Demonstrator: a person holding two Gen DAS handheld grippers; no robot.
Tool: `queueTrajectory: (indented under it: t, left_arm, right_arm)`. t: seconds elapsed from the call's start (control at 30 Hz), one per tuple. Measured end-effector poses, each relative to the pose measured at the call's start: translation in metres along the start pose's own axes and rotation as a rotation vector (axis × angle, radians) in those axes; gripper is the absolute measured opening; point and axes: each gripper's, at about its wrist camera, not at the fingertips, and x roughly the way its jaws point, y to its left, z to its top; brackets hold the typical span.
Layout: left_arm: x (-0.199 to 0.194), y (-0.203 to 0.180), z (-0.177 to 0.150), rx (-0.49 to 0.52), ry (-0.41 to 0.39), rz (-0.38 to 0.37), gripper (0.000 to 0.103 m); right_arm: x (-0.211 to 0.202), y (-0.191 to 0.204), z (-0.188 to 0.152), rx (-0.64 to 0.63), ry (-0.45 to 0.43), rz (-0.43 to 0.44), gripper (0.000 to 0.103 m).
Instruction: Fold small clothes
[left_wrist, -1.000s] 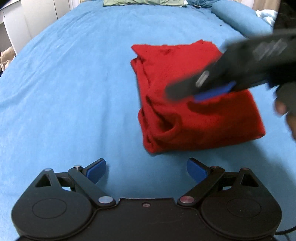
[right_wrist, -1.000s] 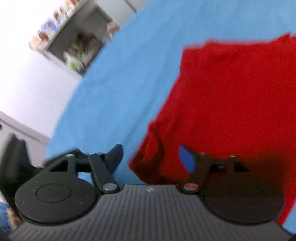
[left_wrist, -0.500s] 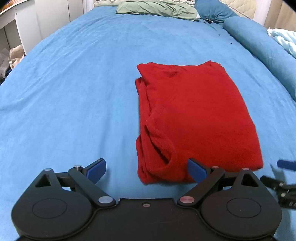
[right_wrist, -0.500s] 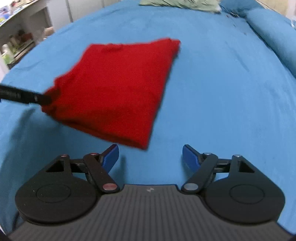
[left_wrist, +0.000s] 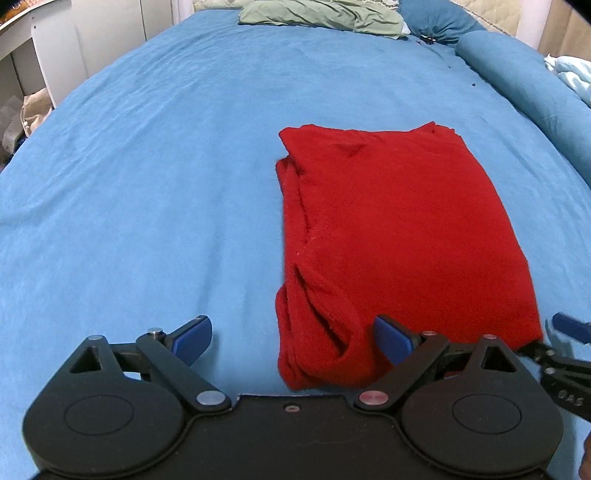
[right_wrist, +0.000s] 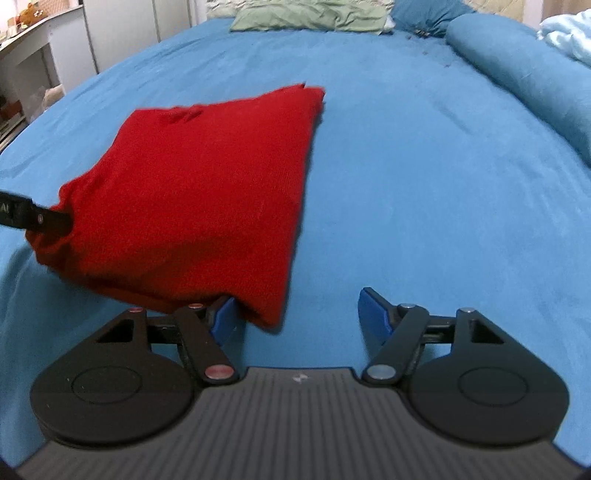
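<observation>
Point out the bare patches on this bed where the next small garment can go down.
Widest bare patch: blue bedsheet left of the folded red garment. Another runs between the garment and the blue bolster on its right. Crowded: the near edge, where both open grippers, left and right, flank the garment's corners.

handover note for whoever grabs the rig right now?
Left tongs: open, empty, at the near left corner of the red garment.
Right tongs: open, jaws just closed a little, nothing gripped; near right corner sits between them.
Garment lies folded in a rough rectangle on the blue bed.
Done: main folds, it seems.
Left: maybe one more fold or tidying the bunched left edge.
</observation>
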Motion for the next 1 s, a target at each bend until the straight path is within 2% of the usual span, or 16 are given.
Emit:
queueTrajectory:
  t: [0.13,0.33,0.47,0.6,0.67,0.73,0.83,0.9,0.97,1.0]
  left_arm:
    - [0.001,-0.001,0.001,0.017,-0.006,-0.001,0.096]
    - [0.002,0.004,0.002,-0.004,-0.017,0.009,0.095]
    - [0.010,0.017,-0.001,-0.003,-0.006,0.057,0.094]
    - [0.025,0.037,-0.015,-0.041,0.032,0.045,0.095]
    - [0.024,0.043,-0.019,-0.073,0.026,0.027,0.095]
    - [0.019,0.040,-0.018,-0.050,0.024,0.034,0.095]
    - [0.002,0.038,-0.011,-0.035,0.011,0.023,0.092]
    - [-0.019,0.037,0.000,-0.021,-0.034,0.012,0.093]
    - [-0.036,0.033,0.016,0.009,-0.093,-0.001,0.094]
    - [-0.043,0.033,0.027,0.024,-0.134,0.006,0.098]
  right_arm:
    - [-0.008,0.005,0.000,-0.010,-0.036,-0.019,0.085]
    - [0.001,0.002,0.003,0.012,-0.014,-0.028,0.084]
    - [-0.013,-0.002,0.010,-0.014,-0.073,-0.044,0.084]
    - [0.003,-0.015,-0.002,-0.006,0.019,-0.050,0.084]
    - [0.009,-0.020,-0.009,-0.005,0.050,-0.029,0.084]
    - [0.007,-0.021,-0.006,-0.031,0.056,-0.006,0.084]
    - [-0.003,-0.031,0.006,-0.054,0.076,0.077,0.085]
    - [-0.017,-0.043,0.021,-0.051,0.078,0.154,0.086]
    - [-0.034,-0.055,0.045,-0.042,0.080,0.219,0.092]
    - [-0.039,-0.059,0.060,-0.039,0.096,0.231,0.098]
